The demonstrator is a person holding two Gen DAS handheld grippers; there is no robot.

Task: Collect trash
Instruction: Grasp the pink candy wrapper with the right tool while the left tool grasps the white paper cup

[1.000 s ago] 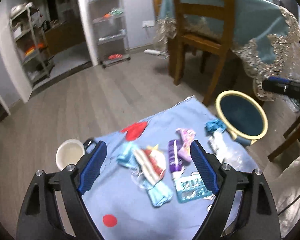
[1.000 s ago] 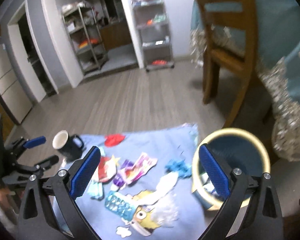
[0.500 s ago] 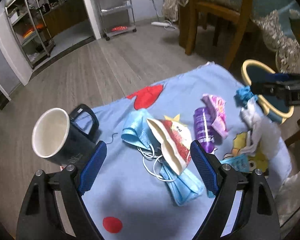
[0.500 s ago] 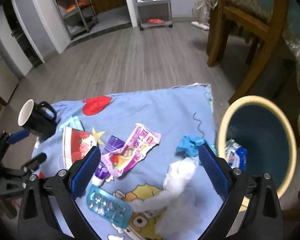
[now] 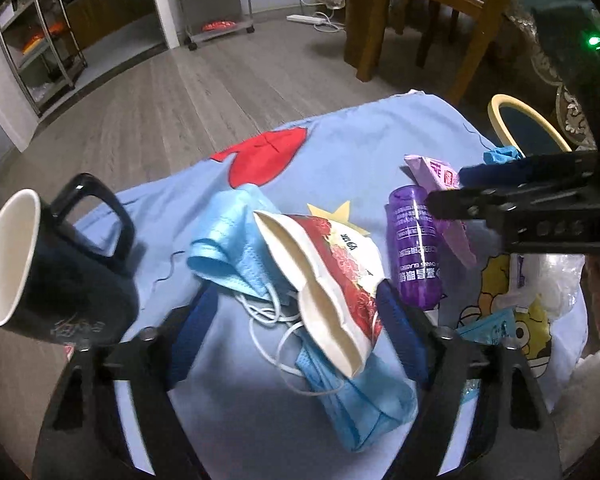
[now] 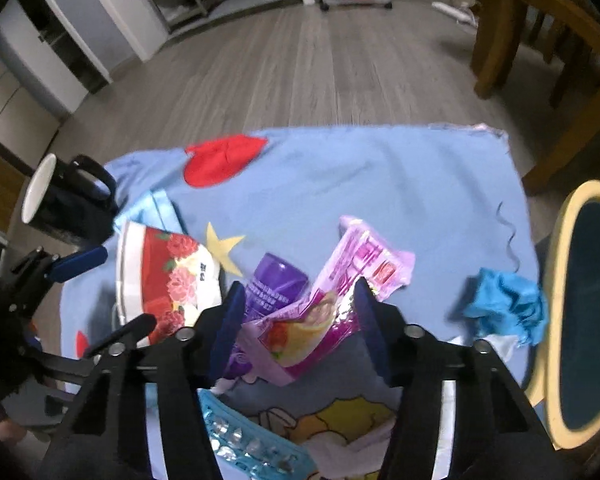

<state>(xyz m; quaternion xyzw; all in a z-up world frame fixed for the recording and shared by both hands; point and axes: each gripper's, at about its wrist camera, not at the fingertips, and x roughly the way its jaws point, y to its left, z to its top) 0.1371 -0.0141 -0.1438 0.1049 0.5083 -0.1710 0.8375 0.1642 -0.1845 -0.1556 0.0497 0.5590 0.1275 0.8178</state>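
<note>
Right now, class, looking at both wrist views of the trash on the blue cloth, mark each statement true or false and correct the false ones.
1. The dark mug with the white inside lies on its side. False: it stands upright.
2. The pink snack wrapper sits between the right gripper fingers. True.
3. The yellow-rimmed bin stands beside the cloth's edge. True.
4. The purple plastic bottle is inside the bin. False: it lies on the blue cloth.

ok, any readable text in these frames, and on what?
Bottle: upside-down Chinese print and a small Latin line, maybe "GLASSES"; not sure.
Paper bag: Chinese characters, too blurred to read.
Mug: gold script, unreadable.
Wrapper: red label, blurred.
</note>
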